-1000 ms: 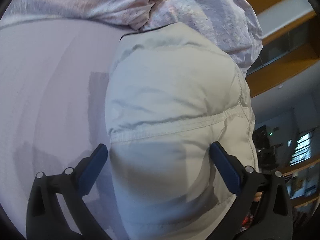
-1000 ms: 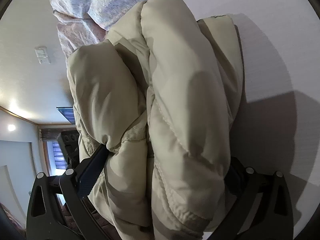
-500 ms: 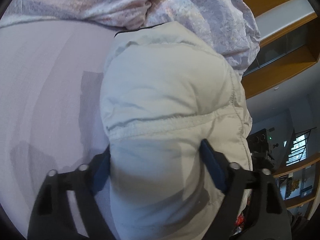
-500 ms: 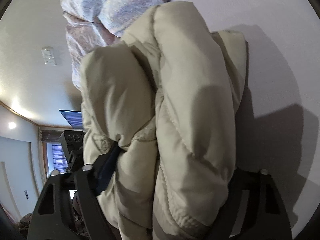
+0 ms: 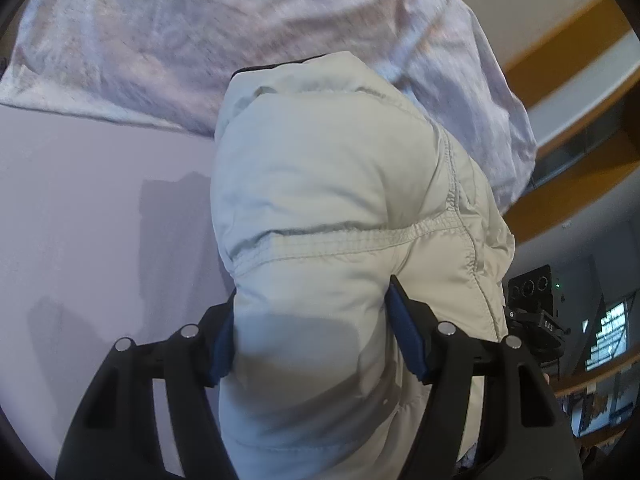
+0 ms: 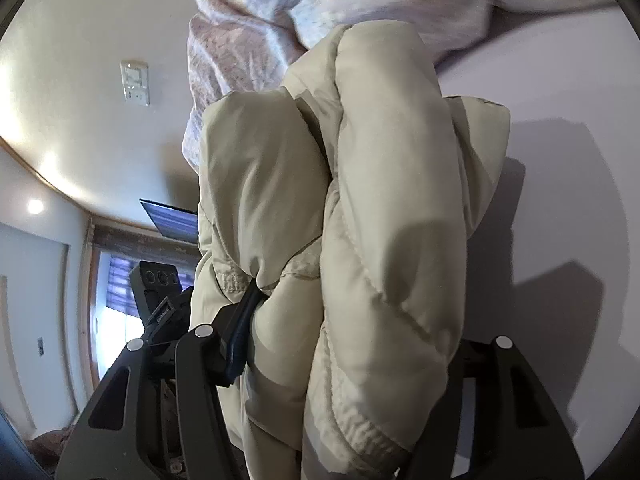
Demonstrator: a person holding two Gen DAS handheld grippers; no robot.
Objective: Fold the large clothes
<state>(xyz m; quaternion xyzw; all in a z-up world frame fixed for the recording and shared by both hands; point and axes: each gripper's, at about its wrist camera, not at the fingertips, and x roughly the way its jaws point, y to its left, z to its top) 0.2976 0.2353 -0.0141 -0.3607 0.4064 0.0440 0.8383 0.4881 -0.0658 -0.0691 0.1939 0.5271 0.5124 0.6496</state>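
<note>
The jacket (image 5: pixel 332 216), loose between wide jaws a second ago, is now being squeezed: both grippers' jaws have just been closing. The left gripper (image 5: pixel 316 332) and right gripper (image 6: pixel 344 320) are clamping its padded folds over the pale surface (image 5: pixel 80 220), beside a mottled cloth (image 5: pixel 200 40).

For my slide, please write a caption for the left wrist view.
Left gripper clamps a folded beige padded jacket above a pale bed sheet.
</note>
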